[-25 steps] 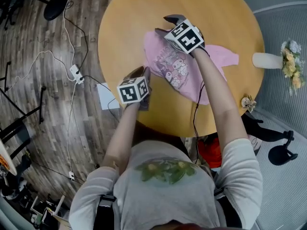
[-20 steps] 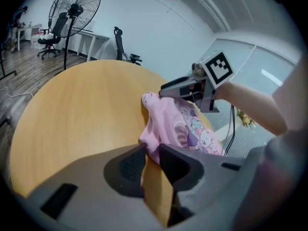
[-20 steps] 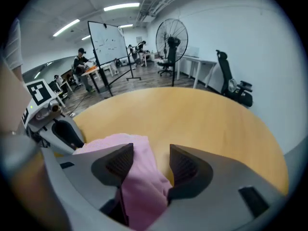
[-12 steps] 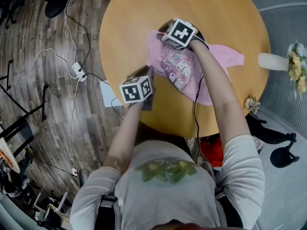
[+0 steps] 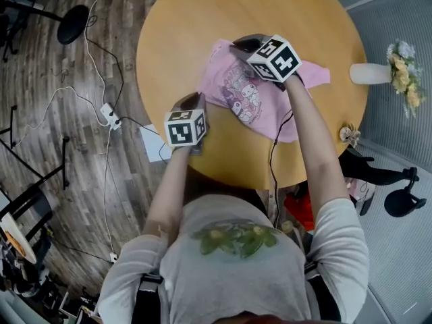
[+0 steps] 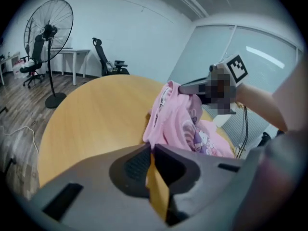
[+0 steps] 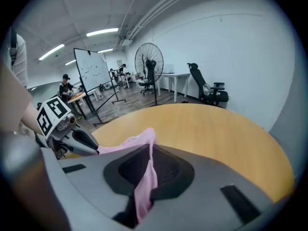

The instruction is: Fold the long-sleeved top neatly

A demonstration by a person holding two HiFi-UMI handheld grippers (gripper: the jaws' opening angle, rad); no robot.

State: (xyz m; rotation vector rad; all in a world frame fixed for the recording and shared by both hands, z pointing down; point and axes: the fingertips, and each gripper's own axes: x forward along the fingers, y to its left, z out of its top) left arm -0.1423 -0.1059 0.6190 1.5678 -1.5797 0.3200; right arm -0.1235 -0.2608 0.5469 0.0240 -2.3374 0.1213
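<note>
1. Here, my left gripper (image 6: 150, 150): jaws have just been closing and are now pressed together, pinching the left edge of the pink top (image 5: 253, 100).
2. My right gripper (image 7: 149, 150): jaws have likewise just been closing and now pinch pink cloth at the top's far edge.
3. Top: bunched near the middle of the round table (image 5: 182, 25), with one sleeve toward the right edge.

table (image 5: 182, 32): wood-look surface, smooth, with a soft satin sheen.
long-sleeved top (image 5: 243, 93): pink cloth, soft and matt, rumpled, cartoon print on the front.
left tongs (image 6: 150, 150): grey plastic, matt all over; pads (image 6: 137, 165) dark and finely ribbed.
right tongs (image 7: 149, 150): same matt grey plastic.
floor (image 5: 54, 147): grey-brown wood-grain planks, dull finish.
vase (image 5: 370, 73): white, smooth.
</note>
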